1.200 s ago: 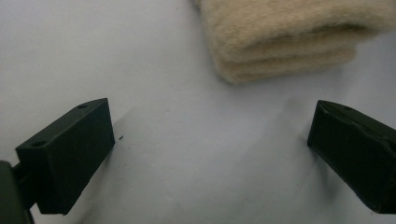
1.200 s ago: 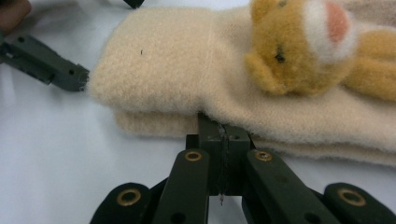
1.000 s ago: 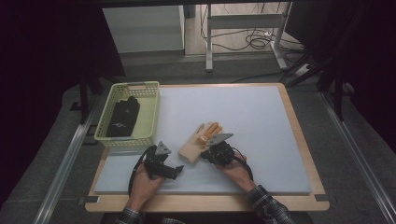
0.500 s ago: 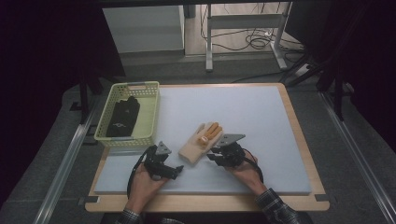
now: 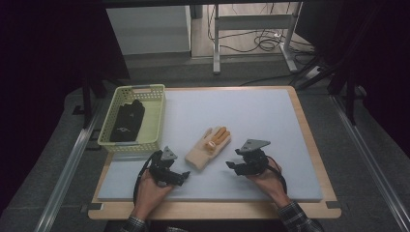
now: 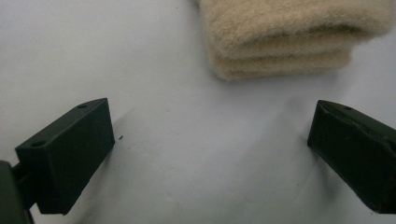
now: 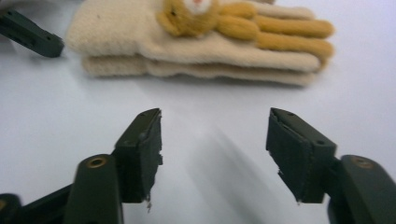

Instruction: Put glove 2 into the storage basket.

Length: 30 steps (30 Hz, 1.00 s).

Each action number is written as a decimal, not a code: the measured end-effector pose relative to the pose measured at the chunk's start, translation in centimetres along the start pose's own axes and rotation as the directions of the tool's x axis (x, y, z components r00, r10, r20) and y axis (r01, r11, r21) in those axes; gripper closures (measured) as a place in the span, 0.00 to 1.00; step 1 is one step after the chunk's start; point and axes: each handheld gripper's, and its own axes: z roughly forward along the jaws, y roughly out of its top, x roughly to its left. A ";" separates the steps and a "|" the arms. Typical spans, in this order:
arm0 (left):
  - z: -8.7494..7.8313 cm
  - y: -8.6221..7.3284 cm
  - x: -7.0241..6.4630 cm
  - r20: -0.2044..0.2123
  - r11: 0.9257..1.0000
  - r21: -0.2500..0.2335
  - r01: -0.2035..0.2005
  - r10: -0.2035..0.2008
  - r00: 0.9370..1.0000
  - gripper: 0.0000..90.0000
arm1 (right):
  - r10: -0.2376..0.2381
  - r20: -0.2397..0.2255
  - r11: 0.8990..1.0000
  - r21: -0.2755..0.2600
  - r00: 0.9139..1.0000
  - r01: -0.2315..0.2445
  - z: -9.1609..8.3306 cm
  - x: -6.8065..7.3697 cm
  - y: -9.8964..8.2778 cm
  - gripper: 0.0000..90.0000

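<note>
A pair of beige gloves (image 5: 209, 147) with orange fingers lies stacked flat on the pale mat (image 5: 251, 116), near its front middle. My left gripper (image 5: 183, 176) rests left of the cuff end, jaws wide open on bare mat; the left gripper view has the beige cuff (image 6: 289, 37) just ahead. My right gripper (image 5: 230, 167) sits to the right of the gloves. Its jaws have just been opening and hold nothing. In the right gripper view, the right gripper (image 7: 215, 144) faces the gloves (image 7: 196, 42) a short way off.
A yellow-green basket (image 5: 153, 121) holding a black glove (image 5: 127, 120) stands at the mat's left edge. The mat lies on a wooden board (image 5: 309, 140). A jaw of the left gripper (image 7: 28, 30) shows at the top left of the right gripper view.
The right gripper has pulled back from the gloves, to the right and toward the person, and its jaws have opened. The gloves stay on the mat. The left gripper has not moved.
</note>
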 end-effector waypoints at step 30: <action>-0.1 0.1 0.0 0.002 1.000 0.010 0.004 -0.004 1.000 0.00 | 0.100 0.131 0.989 0.092 0.986 -0.113 -1.6 -3.6 -4.1 0.04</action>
